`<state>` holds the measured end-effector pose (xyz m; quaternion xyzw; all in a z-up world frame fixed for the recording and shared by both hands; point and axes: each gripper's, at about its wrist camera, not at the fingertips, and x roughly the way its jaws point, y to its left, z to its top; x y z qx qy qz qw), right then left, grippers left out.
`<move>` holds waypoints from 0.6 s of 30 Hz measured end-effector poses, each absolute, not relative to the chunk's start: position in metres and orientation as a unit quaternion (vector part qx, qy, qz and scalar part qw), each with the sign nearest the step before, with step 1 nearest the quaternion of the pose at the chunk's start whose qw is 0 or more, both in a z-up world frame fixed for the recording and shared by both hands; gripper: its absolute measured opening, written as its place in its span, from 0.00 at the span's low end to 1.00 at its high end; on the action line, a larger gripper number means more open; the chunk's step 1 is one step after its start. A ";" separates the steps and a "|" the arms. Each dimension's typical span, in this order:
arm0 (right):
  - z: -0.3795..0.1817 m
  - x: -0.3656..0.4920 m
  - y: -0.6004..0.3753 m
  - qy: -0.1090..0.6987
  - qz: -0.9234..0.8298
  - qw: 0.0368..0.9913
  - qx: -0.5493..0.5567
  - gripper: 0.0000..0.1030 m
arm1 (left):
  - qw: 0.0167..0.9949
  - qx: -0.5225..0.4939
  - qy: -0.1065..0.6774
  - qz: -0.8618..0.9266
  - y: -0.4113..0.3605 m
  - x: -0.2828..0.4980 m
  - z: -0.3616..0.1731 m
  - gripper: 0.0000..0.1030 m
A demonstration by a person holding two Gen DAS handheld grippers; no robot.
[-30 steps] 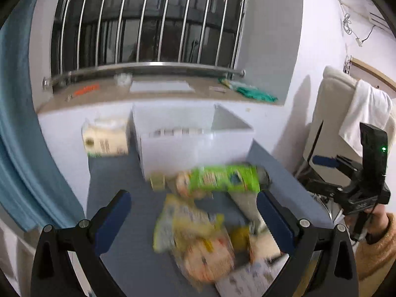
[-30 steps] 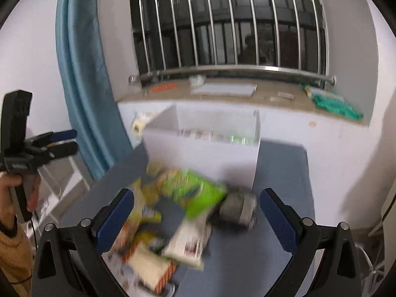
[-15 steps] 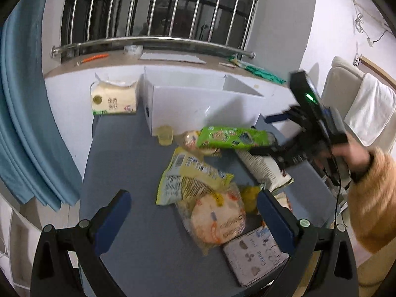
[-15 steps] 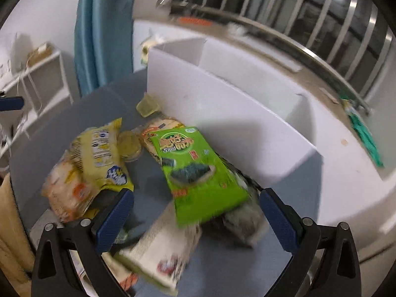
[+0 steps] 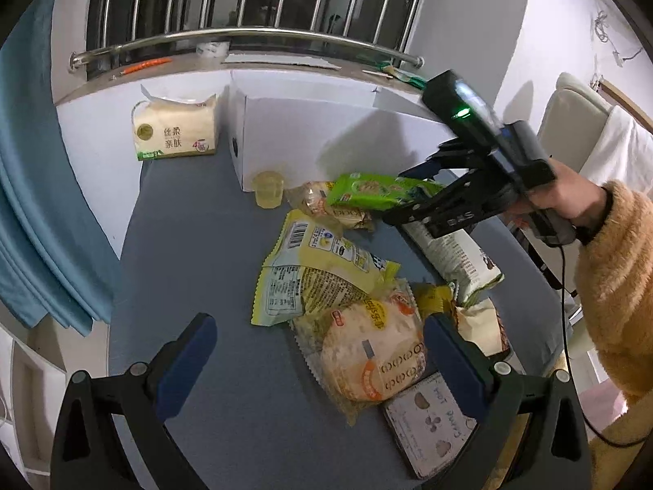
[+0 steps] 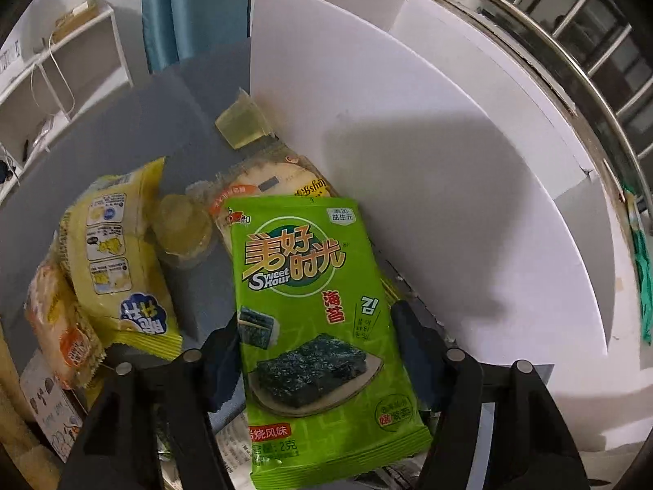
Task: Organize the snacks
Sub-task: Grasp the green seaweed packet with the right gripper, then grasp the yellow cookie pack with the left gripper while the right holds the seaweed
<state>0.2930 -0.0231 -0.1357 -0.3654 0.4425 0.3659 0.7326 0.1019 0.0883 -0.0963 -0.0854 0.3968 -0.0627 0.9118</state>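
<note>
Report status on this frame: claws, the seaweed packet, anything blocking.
Right claw has just been closing, pads at the green seaweed packet edges. Left claw open, empty, over the snack pile. White box right behind; nothing blocking.

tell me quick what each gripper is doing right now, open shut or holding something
Left gripper: open, holding nothing, above the snack pile.
Right gripper: its jaws have just been closing; now shut on the green seaweed packet.
</note>
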 end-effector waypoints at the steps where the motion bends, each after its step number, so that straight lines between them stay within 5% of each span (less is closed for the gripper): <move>1: -0.132 0.292 -0.027 0.442 0.369 0.737 -0.354 0.68 | 0.911 -0.087 0.398 -0.067 0.088 0.105 -0.097 1.00; 18: -0.039 0.191 -0.155 0.334 0.402 0.843 -0.126 0.68 | 0.855 -0.079 0.503 -0.097 0.089 0.201 -0.133 1.00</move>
